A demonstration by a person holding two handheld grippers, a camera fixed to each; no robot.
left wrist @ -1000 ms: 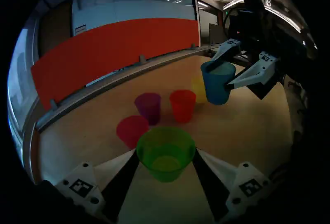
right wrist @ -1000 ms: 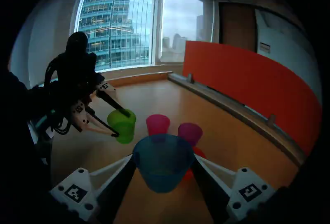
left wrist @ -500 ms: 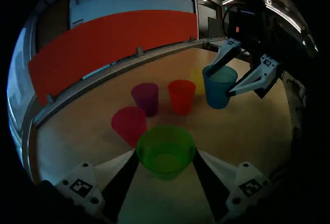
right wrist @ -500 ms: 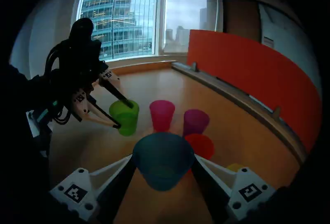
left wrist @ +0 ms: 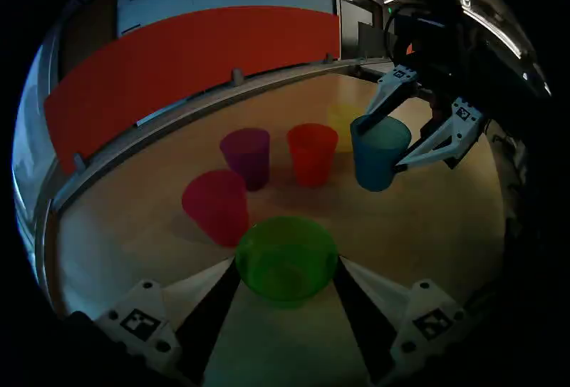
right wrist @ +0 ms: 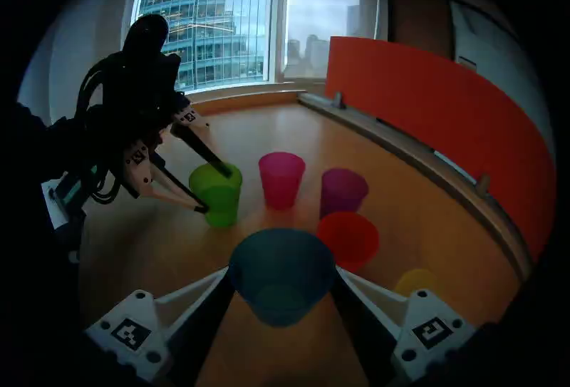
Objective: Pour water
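you held the green cup (left wrist: 286,262) upright at the bottom centre of the left gripper view, with both fingers of the left gripper (left wrist: 286,273) pressed against its sides. the blue cup (right wrist: 281,276) was clamped the same way in the right gripper (right wrist: 281,289), low in the right gripper view. neither cup was tilted, so the pour looked not yet begun; i could not tell which held water. a pink cup (left wrist: 214,205), purple cup (left wrist: 246,155), red cup (left wrist: 312,152) and yellow cup (left wrist: 343,117) stood on the table (left wrist: 427,223) beyond. the next move called for bringing one rim over the other and tipping slowly.
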